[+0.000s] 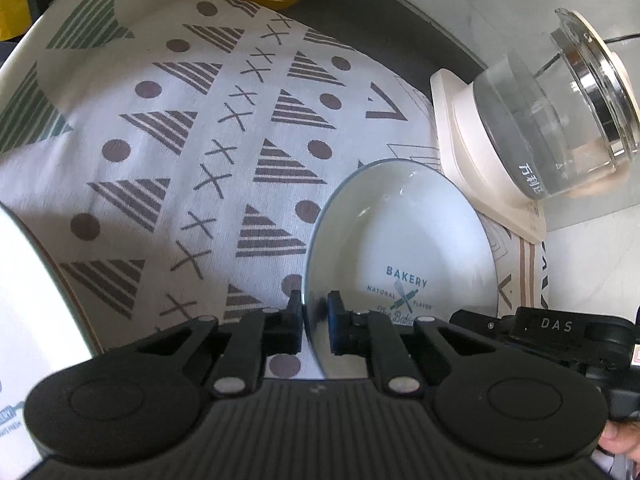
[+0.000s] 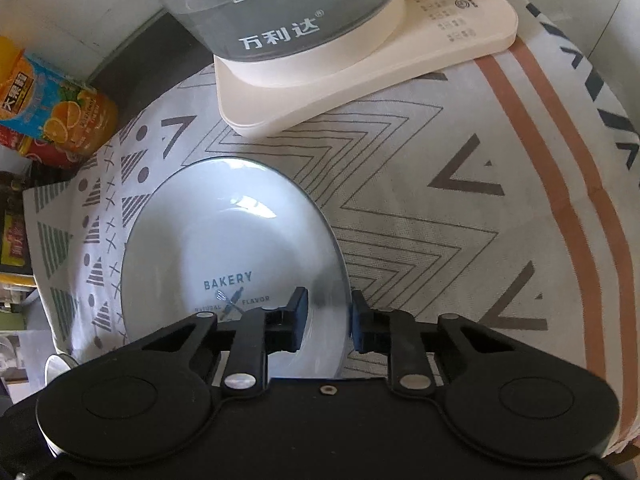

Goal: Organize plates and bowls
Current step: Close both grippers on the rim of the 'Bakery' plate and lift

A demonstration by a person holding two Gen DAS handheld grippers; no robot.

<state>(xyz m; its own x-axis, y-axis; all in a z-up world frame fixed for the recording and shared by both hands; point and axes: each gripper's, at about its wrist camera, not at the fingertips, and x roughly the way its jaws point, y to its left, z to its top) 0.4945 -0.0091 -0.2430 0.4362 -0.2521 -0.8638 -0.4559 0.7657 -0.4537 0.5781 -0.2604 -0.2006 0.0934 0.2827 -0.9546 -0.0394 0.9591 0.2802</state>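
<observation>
Both the left gripper (image 1: 315, 320) and right gripper (image 2: 329, 320) have their fingers straddling opposite rims of the white plate (image 2: 232, 240), narrowly parted, on the patterned cloth (image 2: 440, 220) near the kettle base (image 2: 360, 72).

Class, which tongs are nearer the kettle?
Right, judging by views. The right tongs straddle the plate's rim on the side toward the kettle; the left tongs hold the far rim.

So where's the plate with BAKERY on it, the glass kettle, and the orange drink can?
plate (image 2: 240, 240): right wrist view, on its white middle.
glass kettle (image 1: 548, 136): left wrist view, on its clear wall.
orange drink can (image 2: 60, 108): right wrist view, on its printed label.
</observation>
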